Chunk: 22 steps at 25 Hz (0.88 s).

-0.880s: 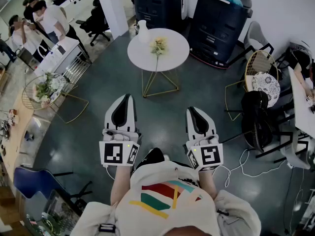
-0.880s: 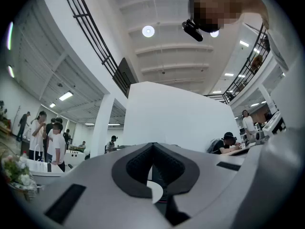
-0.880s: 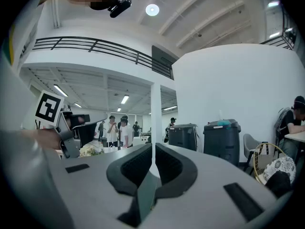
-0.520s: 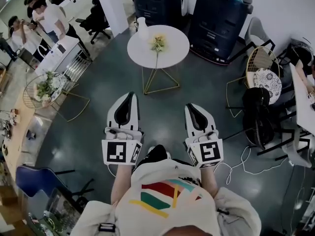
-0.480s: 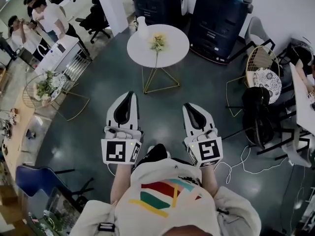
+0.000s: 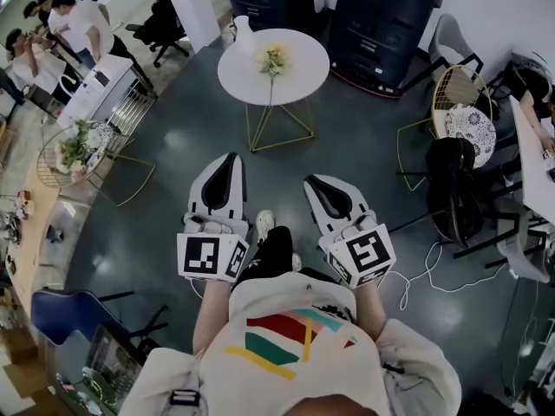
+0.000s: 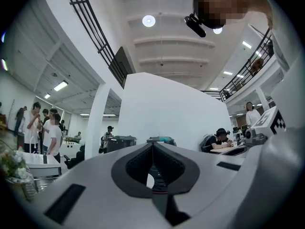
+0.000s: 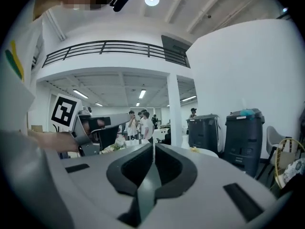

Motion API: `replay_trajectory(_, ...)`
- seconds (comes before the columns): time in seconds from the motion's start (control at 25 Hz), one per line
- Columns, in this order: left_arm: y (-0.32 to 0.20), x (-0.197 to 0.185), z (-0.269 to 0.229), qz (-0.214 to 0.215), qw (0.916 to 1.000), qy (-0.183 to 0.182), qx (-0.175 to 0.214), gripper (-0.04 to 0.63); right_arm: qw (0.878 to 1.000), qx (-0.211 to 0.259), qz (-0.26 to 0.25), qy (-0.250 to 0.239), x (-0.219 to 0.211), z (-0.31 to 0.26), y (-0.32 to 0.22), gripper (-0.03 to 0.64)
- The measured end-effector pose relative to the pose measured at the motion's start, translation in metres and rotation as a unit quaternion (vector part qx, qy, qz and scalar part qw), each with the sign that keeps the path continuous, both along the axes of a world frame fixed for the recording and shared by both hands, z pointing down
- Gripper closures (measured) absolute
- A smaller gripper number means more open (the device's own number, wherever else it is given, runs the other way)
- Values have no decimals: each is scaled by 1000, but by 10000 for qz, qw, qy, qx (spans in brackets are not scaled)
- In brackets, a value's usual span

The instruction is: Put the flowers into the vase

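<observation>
Well, flowers (yellowish, perhaps) far beyond left gripper, right gripper; jaws together, empty.

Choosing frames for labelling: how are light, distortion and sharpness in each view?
Head view: even light, fisheye bending at the edges, soft glare on the floor; flowers small but legible. Left gripper view: black vignette, ceiling lamp blown out. Right gripper view: same vignette, balcony railing bowed.
</observation>
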<state>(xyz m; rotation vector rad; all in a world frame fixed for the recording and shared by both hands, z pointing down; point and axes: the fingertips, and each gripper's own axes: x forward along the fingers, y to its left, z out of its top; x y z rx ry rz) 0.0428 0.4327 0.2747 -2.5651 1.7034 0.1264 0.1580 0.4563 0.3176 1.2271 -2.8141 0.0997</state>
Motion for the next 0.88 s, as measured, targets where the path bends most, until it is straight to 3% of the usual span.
replay_trajectory(0.24, -15, -20, 12, -311, 9995, 20, -17, 588, 9960, -212, 722, -473, 15, 9, -23, 591)
replay_trajectory(0.36, -36, -32, 17, -471, 9989, 72, -40, 588, 9944, -207, 964, -376, 19, 11, -42, 591)
replay_trajectory(0.56, -85, -43, 29, -617, 9976, 238, -225, 588, 9927, -178, 1193, -16, 21, 17, -80, 591)
replay_trajectory(0.88, -193, -71, 49, -659, 9964, 437, -304, 588, 9897, -328, 1353, -336, 10, 17, -193, 589)
